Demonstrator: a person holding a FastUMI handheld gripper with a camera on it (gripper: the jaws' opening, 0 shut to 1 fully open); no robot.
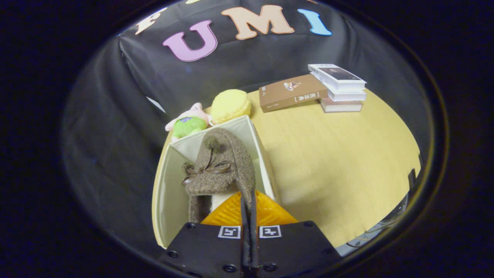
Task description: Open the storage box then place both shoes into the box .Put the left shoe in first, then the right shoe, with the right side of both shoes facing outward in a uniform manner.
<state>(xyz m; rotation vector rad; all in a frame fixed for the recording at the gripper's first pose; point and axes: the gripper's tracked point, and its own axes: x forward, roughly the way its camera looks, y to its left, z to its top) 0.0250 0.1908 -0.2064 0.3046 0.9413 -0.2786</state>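
Note:
A brown fuzzy shoe (220, 170) with a small bow and a pompom hangs toe-forward over the open cream storage box (170, 193). Its toe points toward the box's far wall, and its lower part sits inside the opening. My gripper (249, 199) is shut on the shoe's rear collar, both fingers pinching the fuzzy edge with only a thin gap between them. The box stands at the table's left edge, directly under and ahead of the fingers. The shoe hides the box floor.
Just beyond the box lie a yellow macaron cushion (230, 106) and a pink and green plush toy (189, 123). A brown book (291, 92) and a stack of white books (339, 87) rest at the back of the wooden table (339, 162).

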